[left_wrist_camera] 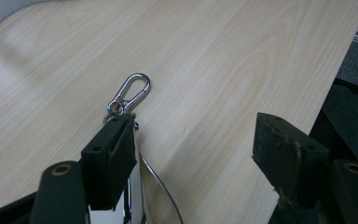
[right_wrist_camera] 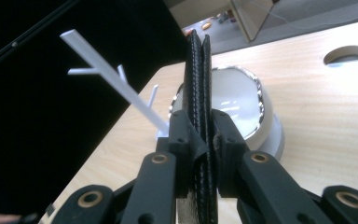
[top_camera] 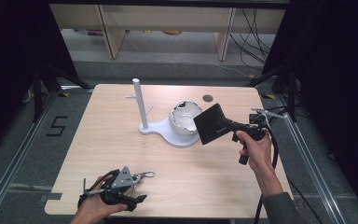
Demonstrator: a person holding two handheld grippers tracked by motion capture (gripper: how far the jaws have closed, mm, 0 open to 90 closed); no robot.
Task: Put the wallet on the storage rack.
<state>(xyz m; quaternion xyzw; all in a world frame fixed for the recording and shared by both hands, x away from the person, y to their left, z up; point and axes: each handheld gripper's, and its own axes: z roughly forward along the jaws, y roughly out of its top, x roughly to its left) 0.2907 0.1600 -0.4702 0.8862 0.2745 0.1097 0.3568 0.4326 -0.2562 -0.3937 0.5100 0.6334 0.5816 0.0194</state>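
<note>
- Wood, pale and stripy, makes the top of the table (top_camera: 182, 163), which sits in the middle of the high view.
- At the lower left of the high view, the left claw (top_camera: 137, 189) rests low near the front edge of the table, with a hand (top_camera: 93, 207) around it.
- In the left gripper view its two black jaws stand far apart, so the left claw (left_wrist_camera: 196, 144) is spread wide.
- A shiny silver clip (left_wrist_camera: 131, 94) with small rings lies on the wood in the middle of that view. It sits just past the tip of the left jaw. I cannot tell if the jaw touches it.
- In the high view the same clip (top_camera: 144, 175) lies just to the right of the left claw.
- At the right of the high view, the right claw (top_camera: 230, 124) is held up above the table by the other hand (top_camera: 256, 149).
- It pinches a flat black wallet (top_camera: 210, 123) by one edge.
- In the right gripper view the right claw (right_wrist_camera: 200, 135) has its jaws pressed on both sides of the wallet (right_wrist_camera: 199, 70), which stands up thin and bumpy in the middle.
- A white stand (top_camera: 168, 130) sits in the upper middle of the table. It has a tall post (top_camera: 140, 102) with little side pegs.
- A round bowl (top_camera: 182, 116) with a shiny rim sits on the stand, just left of the wallet.
</note>
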